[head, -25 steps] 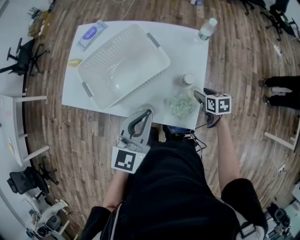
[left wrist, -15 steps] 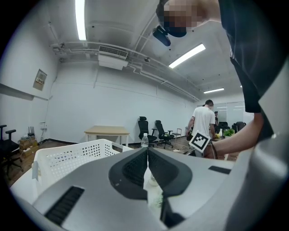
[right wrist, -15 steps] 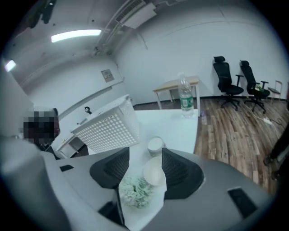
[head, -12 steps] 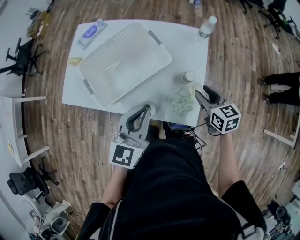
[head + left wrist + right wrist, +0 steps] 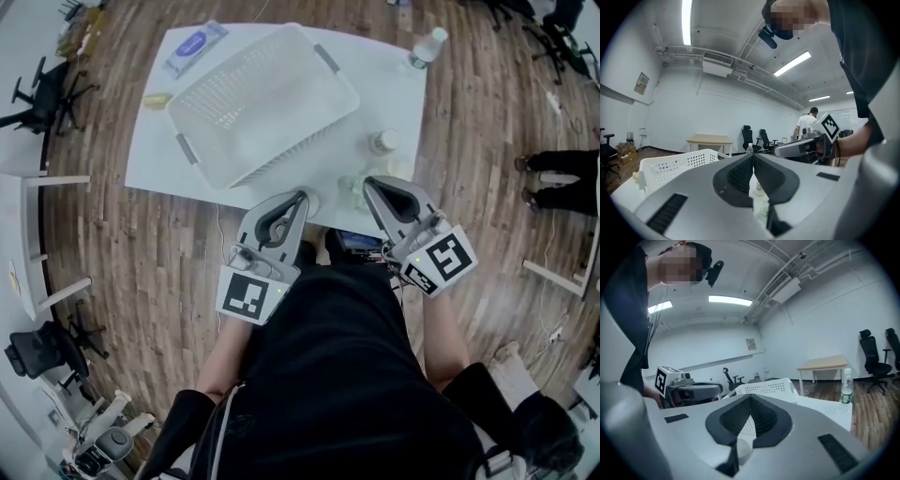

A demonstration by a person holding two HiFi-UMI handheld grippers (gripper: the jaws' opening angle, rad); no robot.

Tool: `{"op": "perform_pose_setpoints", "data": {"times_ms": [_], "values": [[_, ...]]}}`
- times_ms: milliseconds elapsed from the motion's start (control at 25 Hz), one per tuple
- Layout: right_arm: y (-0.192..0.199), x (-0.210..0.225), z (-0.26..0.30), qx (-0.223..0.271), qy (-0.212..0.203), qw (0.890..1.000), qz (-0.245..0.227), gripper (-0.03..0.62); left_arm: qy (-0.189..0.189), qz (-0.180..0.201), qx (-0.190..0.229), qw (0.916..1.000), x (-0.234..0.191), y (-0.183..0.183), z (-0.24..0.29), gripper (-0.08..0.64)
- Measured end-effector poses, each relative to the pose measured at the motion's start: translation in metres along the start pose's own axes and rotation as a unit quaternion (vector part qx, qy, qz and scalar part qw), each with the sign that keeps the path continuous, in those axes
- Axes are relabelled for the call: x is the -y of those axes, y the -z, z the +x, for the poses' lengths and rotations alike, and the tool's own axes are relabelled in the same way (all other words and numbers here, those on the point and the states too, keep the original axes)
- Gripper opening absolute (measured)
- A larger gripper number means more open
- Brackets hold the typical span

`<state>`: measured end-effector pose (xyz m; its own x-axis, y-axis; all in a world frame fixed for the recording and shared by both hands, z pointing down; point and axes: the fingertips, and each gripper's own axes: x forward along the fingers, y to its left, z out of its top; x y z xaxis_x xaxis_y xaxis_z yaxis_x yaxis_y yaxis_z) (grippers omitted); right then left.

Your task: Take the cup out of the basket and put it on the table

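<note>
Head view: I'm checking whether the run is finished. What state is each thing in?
Basket: on the table, nothing seen inside.
Cup: out of the basket, standing near the table's front edge.
Water bottle: upright, capped.
Left gripper: shut, empty.
Right gripper: just closed, shut, nothing between its jaws.

The basket (image 5: pixel 262 105) sits on the table (image 5: pixel 380 89), a bottle (image 5: pixel 424 47) at its far right corner

Basket (image 5: pixel 262 108): white perforated plastic, slightly glossy. Table (image 5: pixel 152 161): smooth matt white top. Floor (image 5: pixel 131 253): brown wood planks, light sheen. Bottle (image 5: pixel 424 49): clear plastic. Left gripper (image 5: pixel 300 195) and right gripper (image 5: pixel 367 184): matt grey plastic shells, black ribbed pads.
</note>
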<state>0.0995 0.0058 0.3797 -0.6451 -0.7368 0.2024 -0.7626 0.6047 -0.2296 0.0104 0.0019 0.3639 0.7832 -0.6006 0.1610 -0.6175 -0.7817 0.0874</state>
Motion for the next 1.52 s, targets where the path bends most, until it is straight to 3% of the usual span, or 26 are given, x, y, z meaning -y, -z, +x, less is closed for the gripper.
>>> {"op": "perform_pose_setpoints", "data": {"times_ms": [360, 680, 1040, 1320, 1520], "values": [[-0.032, -0.058, 0.018, 0.03, -0.034, 0.999, -0.02, 0.023, -0.004, -0.001, 0.03, 0.9996, -0.006, -0.015, -0.035, 0.009], [-0.033, -0.096, -0.002, 0.016, -0.024, 0.999, -0.044, 0.023, 0.034, -0.021, 0.025, 0.9989, 0.015, 0.005, -0.062, 0.009], [-0.025, -0.107, -0.065, 0.032, -0.07, 0.994, -0.079, 0.023, -0.039, -0.028, 0.057, 0.9972, 0.063, -0.003, -0.083, 0.009], [-0.004, -0.105, -0.132, 0.04, -0.106, 0.992, -0.055, 0.023, -0.082, -0.038, 0.051, 0.9946, 0.143, 0.008, -0.084, 0.009], [0.007, -0.121, -0.151, 0.042, -0.128, 0.99, -0.05, 0.023, -0.102, -0.037, 0.05, 0.9929, 0.168, 0.015, -0.102, 0.009]]}}
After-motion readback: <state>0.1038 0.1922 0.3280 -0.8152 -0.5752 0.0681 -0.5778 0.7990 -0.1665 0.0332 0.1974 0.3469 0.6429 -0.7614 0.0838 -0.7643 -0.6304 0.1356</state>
